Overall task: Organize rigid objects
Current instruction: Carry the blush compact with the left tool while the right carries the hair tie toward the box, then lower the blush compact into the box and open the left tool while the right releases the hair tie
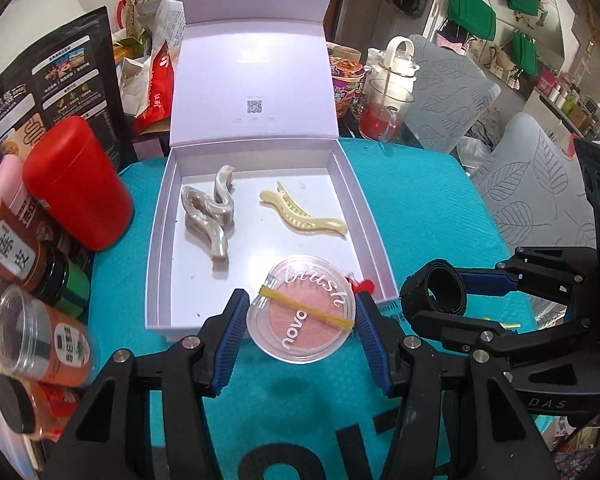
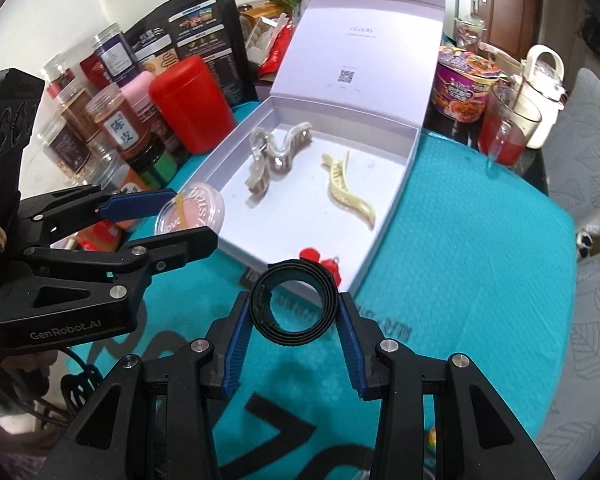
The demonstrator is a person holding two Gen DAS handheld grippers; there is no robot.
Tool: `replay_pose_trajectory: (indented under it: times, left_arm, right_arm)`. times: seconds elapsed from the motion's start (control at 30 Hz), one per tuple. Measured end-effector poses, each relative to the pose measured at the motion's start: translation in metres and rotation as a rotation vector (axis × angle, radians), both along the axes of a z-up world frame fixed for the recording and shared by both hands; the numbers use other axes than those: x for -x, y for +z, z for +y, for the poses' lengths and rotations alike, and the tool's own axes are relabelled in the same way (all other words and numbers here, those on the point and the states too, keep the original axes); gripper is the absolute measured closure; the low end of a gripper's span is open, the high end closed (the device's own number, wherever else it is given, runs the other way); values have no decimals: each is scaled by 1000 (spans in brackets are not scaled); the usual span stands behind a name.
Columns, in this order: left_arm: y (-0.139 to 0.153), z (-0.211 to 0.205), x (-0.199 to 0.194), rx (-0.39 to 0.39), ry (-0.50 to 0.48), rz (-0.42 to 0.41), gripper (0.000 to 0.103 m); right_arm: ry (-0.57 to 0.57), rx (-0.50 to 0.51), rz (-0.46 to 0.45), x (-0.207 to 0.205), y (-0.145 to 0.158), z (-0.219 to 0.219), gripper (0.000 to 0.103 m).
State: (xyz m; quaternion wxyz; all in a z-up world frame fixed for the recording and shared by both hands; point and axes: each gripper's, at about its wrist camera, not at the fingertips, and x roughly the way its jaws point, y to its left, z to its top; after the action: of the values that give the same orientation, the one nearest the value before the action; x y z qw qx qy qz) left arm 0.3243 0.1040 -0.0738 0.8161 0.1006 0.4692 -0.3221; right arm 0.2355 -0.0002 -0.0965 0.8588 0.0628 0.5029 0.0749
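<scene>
Nearest the left wrist camera, at bottom centre of the frame, the left tongs point(image 1: 301, 320) are spread wide yet closed onto a round blush compact point(image 1: 301, 314), one blue pad point(image 1: 230, 336) against each side of its rim. It looks lifted, hanging over the near edge of the open white box point(image 1: 162, 236), which I judge is where it is meant to go. The grip across the widest part makes sense: a flat disc offers nothing else to pinch.

In the right wrist view, the right tongs point(image 2: 294, 312) sit at bottom centre, clamping a coiled black strap point(image 2: 293, 304) by its outer turns, so the roll cannot unwind. It hovers just short of the box's near corner, above the teal desk point(image 2: 480, 280).

The compact is clear plastic with a pink powder pan showing through, white lettering reading "blush" and "novo" on the lid, and a yellow rubber band point(image 1: 306, 307) stretched across it, presumably to keep it shut.

Inside the box, a pearly grey hair claw point(image 1: 208, 216) lies at the left and a cream hair clip point(image 1: 300, 214) at the right, well apart from each other, leaving bare floor toward the front. Something small and red point(image 2: 320, 260) sits by the near right corner; I cannot tell what it is. The lid stands propped open at the back, out of both tongs' way. Jars and a red canister point(image 1: 78, 184) crowd the left of the frame.
</scene>
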Motion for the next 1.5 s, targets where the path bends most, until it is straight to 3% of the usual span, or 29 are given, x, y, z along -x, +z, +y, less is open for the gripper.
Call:
replay_pose_trajectory:
  times: [0.67, 1.5]
  left_arm:
    - [-58, -3, -69, -60, 8, 22, 49]
    - [-90, -2, -96, -125, 99, 85, 49]
  right_arm:
    - [17, 0, 35, -92, -47, 1, 62]
    - [4, 12, 85, -128, -80, 3, 61]
